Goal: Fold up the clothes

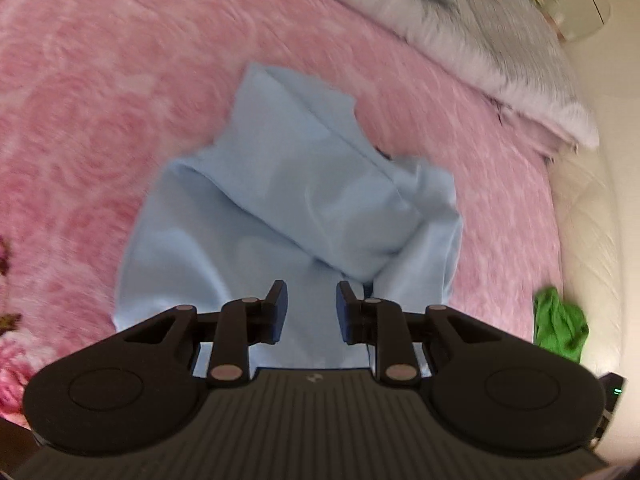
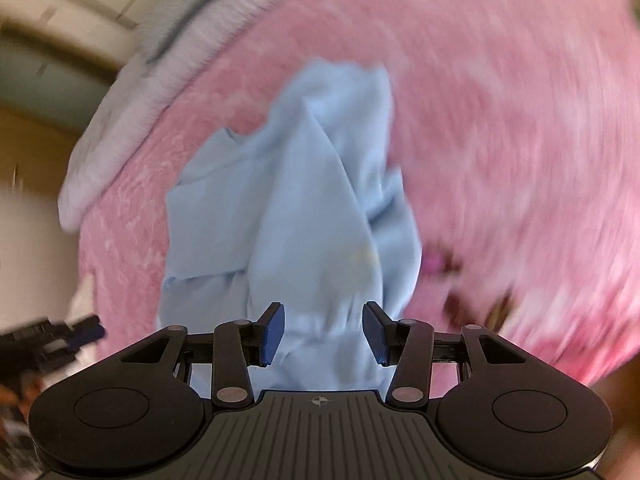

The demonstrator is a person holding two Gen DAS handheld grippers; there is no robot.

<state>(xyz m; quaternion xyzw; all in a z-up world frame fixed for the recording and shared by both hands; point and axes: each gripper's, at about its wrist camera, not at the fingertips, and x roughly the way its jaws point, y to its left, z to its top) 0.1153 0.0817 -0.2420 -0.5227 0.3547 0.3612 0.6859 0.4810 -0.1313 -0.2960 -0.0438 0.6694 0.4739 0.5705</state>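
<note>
light blue garment (image 1: pixel 288 200) crumpled on the pink bed (image 1: pixel 100 100)
soft, limp cloth; my left gripper (image 1: pixel 311 312) and right gripper (image 2: pixel 324 332) hang part-open, empty. i'd pinch its near hem.

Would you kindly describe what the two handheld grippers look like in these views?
The left gripper and right gripper look alike: matte black linkage arms with pale round pivot pins, two round black side housings, a ribbed grey centre plate bearing a small white emblem, and blue pads on the fingers. No cables or sleeves show.
</note>
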